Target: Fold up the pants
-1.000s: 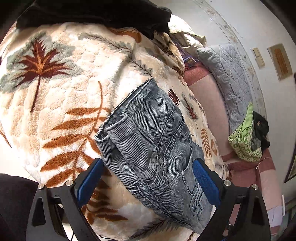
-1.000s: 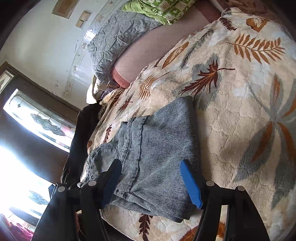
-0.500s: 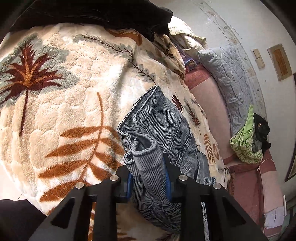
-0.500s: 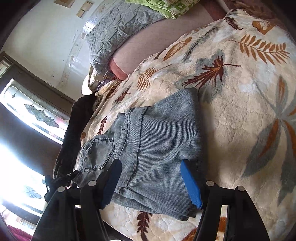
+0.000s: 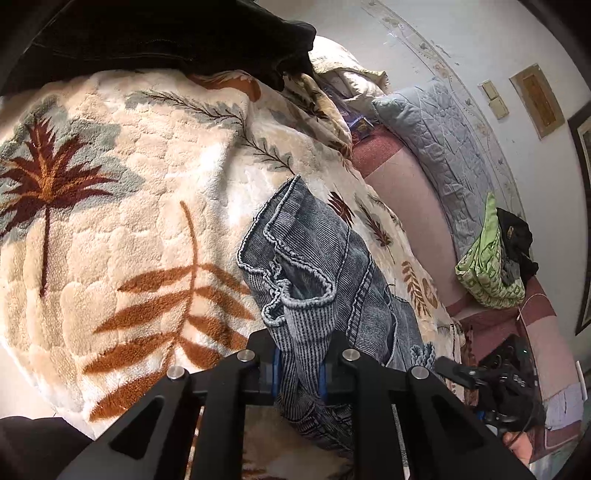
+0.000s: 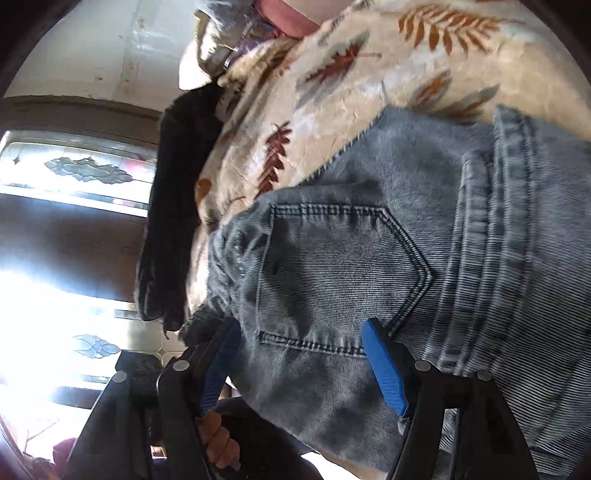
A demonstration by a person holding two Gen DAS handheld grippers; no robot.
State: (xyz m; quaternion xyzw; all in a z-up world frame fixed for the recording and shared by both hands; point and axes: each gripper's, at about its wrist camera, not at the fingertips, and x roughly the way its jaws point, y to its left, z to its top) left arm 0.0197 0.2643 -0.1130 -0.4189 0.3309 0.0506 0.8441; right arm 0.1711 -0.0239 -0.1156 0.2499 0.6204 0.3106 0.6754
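Left wrist view, left claw (image 5: 297,369) (formerly wide open) closing on pants (image 5: 317,266) hem

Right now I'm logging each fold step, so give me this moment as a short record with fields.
garment: grey-blue jeans, partly folded
surface: leaf-print blanket on a bed
left gripper: jaws closing, a bunched fold of the jeans between the pads
right gripper: jaws opening over the back pocket, pads not pressing the cloth
right view: blurred
nearby: black garment at the blanket's far edge; grey quilted pillow by the wall; green cloth beside it
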